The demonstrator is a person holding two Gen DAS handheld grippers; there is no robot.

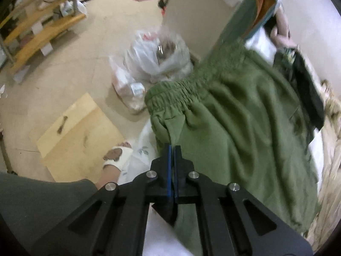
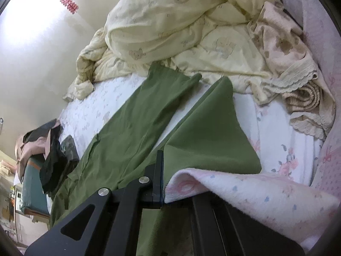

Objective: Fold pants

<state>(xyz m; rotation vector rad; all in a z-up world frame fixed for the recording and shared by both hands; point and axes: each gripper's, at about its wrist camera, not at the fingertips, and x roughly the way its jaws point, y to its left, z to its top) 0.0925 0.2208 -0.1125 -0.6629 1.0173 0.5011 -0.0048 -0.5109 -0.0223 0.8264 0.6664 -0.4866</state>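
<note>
Green pants (image 1: 234, 115) lie spread on a bed with a white printed sheet (image 2: 89, 111). The elastic waistband (image 1: 181, 89) hangs near the bed's edge in the left wrist view. My left gripper (image 1: 173, 149) is shut on the pants' side edge below the waistband. In the right wrist view the two legs (image 2: 136, 123) stretch away toward the bedding. My right gripper (image 2: 162, 155) is shut on the near leg's edge (image 2: 204, 140); its right finger is hidden under a pink-and-white blanket (image 2: 245, 189).
A yellow bear-print quilt (image 2: 170, 25) and lace-edged covers (image 2: 298, 98) are heaped at the legs' far end. Dark clothes (image 2: 57, 155) lie beside the pants. On the floor are plastic bags (image 1: 153, 59), a cardboard sheet (image 1: 76, 136) and a wooden shelf (image 1: 36, 29).
</note>
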